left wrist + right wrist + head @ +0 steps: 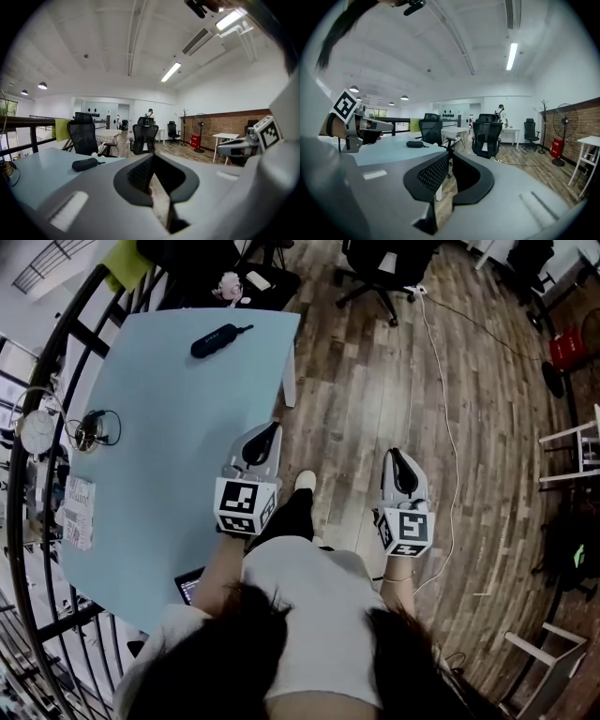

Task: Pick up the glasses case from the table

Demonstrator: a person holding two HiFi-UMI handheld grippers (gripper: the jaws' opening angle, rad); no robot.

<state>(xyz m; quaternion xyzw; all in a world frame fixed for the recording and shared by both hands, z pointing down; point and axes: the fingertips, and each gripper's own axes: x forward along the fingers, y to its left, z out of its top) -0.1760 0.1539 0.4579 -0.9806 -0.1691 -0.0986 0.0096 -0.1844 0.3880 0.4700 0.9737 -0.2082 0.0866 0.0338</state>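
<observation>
The glasses case point(214, 340) is a dark oblong pouch with a short cord, lying near the far end of the light blue table point(159, 409). It also shows far off in the left gripper view as the glasses case point(85, 164) and in the right gripper view as the glasses case point(415, 144). My left gripper point(265, 440) hovers over the table's right edge, well short of the case, jaws shut and empty. My right gripper point(401, 463) hangs over the wooden floor to the right of the table, shut on nothing. Both point roughly level toward the room.
On the table's left side lie a round clock point(37, 430), a coil of cable point(94, 427) and a printed card point(78, 512). A dark tablet point(190, 585) sits at the near edge. A curved black railing point(28, 362) borders the left. Office chairs point(384, 268) stand beyond.
</observation>
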